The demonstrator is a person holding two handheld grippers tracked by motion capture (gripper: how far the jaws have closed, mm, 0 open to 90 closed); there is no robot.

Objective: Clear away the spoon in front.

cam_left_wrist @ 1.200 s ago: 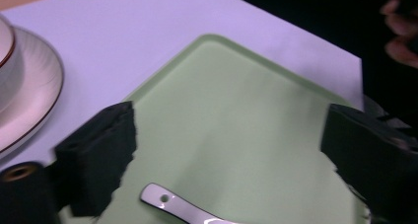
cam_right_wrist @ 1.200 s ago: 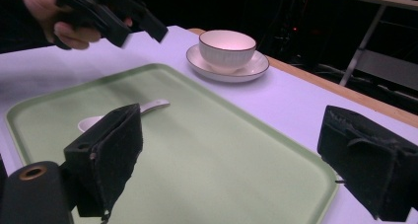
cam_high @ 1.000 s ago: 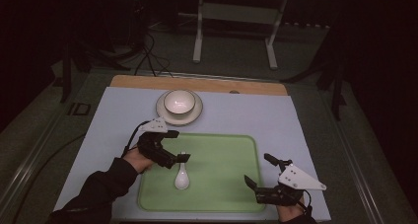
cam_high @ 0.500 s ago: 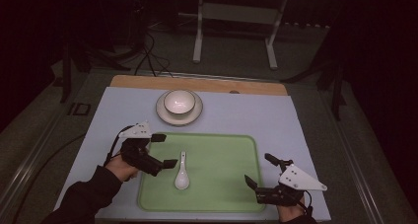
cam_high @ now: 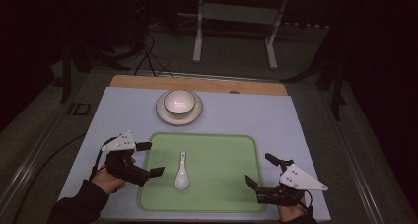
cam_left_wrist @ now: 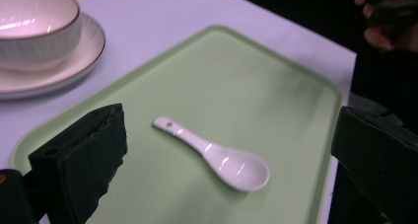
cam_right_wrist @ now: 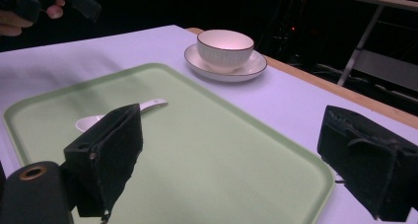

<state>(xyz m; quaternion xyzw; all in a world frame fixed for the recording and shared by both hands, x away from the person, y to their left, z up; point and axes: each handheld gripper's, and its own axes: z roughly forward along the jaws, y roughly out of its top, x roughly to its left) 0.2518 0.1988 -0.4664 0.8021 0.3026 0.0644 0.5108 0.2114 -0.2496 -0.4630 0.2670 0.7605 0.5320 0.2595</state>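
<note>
High view: one white ceramic spoon (cam_high: 182,172) lies on the green tray (cam_high: 222,150), handle toward the bowl (cam_high: 179,101) on its saucer (cam_high: 162,114). Left gripper (cam_high: 151,159), open and empty, is nearer; right gripper (cam_high: 259,170) is open too.

Left gripper view: spoon (cam_left_wrist: 217,155) lies ahead between the jaws.

Right gripper view: spoon (cam_right_wrist: 148,105) lies beyond the left jaw.

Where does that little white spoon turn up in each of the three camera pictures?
High view: the spoon lies on the green tray, left of its middle, bowl end toward the person.
Left gripper view: the spoon lies between the open jaws, bowl end lower right.
Right gripper view: the spoon is partly hidden behind the left jaw.
Shared landmark: the white bowl on its saucer.
</note>
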